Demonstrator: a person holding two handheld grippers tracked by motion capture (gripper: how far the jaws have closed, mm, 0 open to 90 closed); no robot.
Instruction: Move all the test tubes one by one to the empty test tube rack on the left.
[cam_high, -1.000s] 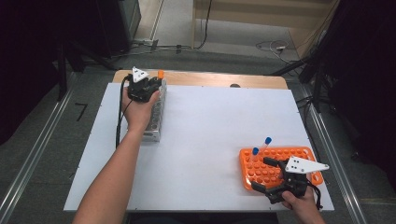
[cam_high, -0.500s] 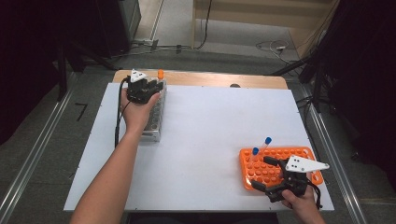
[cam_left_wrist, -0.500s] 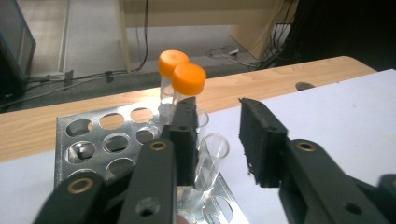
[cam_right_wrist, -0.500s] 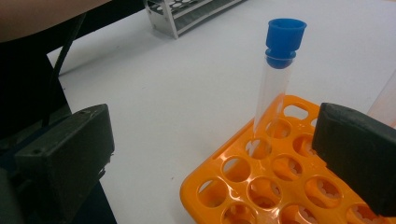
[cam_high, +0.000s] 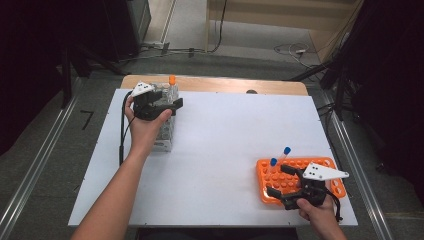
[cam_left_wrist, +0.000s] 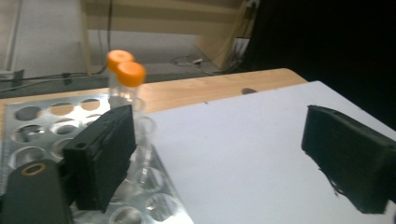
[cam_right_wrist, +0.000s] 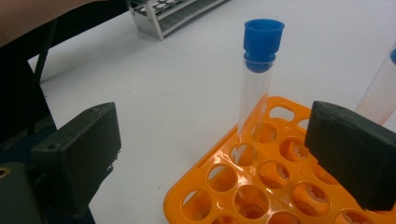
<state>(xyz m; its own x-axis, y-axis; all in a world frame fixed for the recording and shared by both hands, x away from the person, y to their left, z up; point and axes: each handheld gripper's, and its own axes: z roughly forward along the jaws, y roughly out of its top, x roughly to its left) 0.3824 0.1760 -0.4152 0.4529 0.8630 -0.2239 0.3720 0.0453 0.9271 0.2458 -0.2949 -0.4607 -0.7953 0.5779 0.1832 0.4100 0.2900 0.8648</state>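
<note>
Light: even overhead, counter (cam_high: 225, 130) bright white | surround: dark at both sides | shadows: faint, soft | glare: mild on metal rack (cam_left_wrist: 42, 116) | focus: close hand-held gripper jaws soft, both gripper views slightly blurred.

Left tool (cam_high: 167, 106) far out, arm stretched, jaws spread; right tool (cam_high: 285, 191) near, jaws spread.

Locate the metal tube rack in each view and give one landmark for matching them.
High view: metal tube rack at far left of the white table, under the left gripper.
Left gripper view: lower left, behind the left jaw.
Right gripper view: top centre, far off.
Shared landmark: the white table.
</note>
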